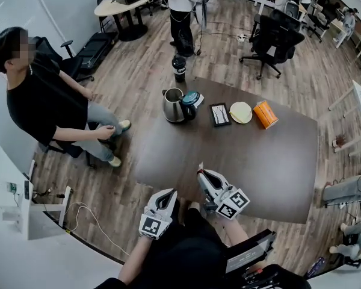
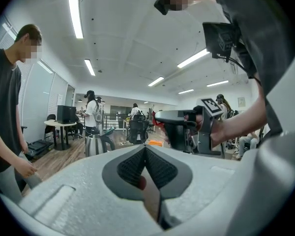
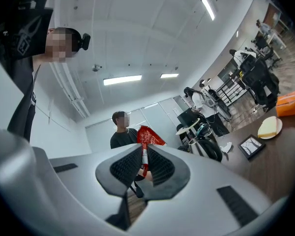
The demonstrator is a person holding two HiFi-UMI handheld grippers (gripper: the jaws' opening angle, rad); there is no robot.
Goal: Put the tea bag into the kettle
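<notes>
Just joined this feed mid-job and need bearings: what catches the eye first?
The red foil tea bag packet is pinched in the right gripper, held near the front edge of the dark brown table. On the table's far side stands the stainless-steel kettle. The left gripper is shut and empty.

From the left tongs and right tongs at the near edge, the surface lies bare all the way to the far row, a wide lane to the kettle. Its mouth faces up, uncovered. A dark teal-topped piece touches its right side. Further right a frame, plate and box stand close, with narrow gaps. A bottle stands beyond the kettle. A seated person is off the left edge, well apart. The tea bag juts past the right tongs' tips.
</notes>
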